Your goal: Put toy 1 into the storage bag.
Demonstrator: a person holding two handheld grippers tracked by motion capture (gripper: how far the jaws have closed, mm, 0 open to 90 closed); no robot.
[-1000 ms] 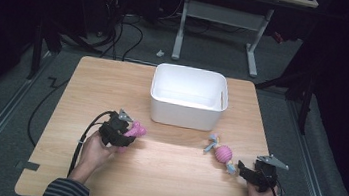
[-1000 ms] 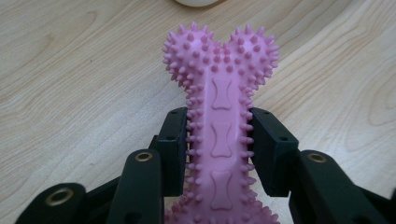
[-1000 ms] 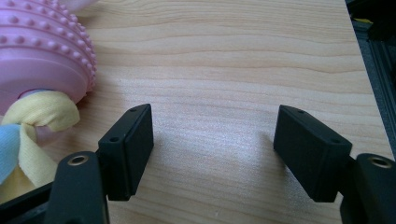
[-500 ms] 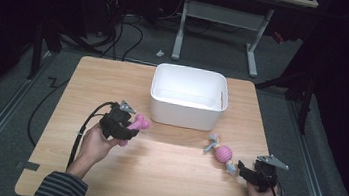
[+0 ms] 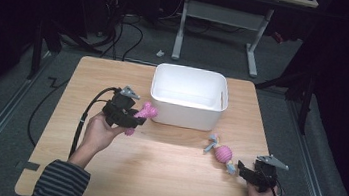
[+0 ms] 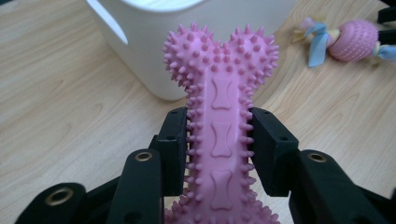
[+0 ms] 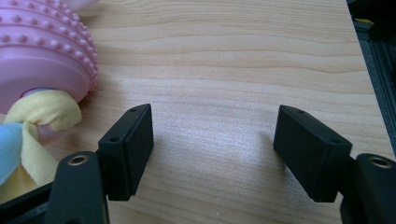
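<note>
A pink spiky bone toy [image 6: 220,116] is clamped at its shaft by my left gripper [image 6: 219,149], whose pads press on both its sides. In the high view this gripper [image 5: 136,117] holds the bone [image 5: 146,111] lifted off the wood, just left of the white bin [image 5: 188,99]. A pink ball toy with knotted cloth ends [image 5: 223,154] lies on the table at the right. My right gripper [image 5: 244,170] rests beside it with its jaws wide apart and nothing between them; in the right gripper view [image 7: 214,149] the ball toy [image 7: 42,56] sits left of the jaws.
The wooden table [image 5: 162,177] has bare room in its middle and front. A black cable [image 5: 84,122] trails from the left gripper toward the table's left edge. Beyond the table's far edge stand desk legs [image 5: 255,42] and floor cables.
My left hand has risen with the pink bone and carried it toward the white bin. The right gripper and the ball toy have stayed put.
</note>
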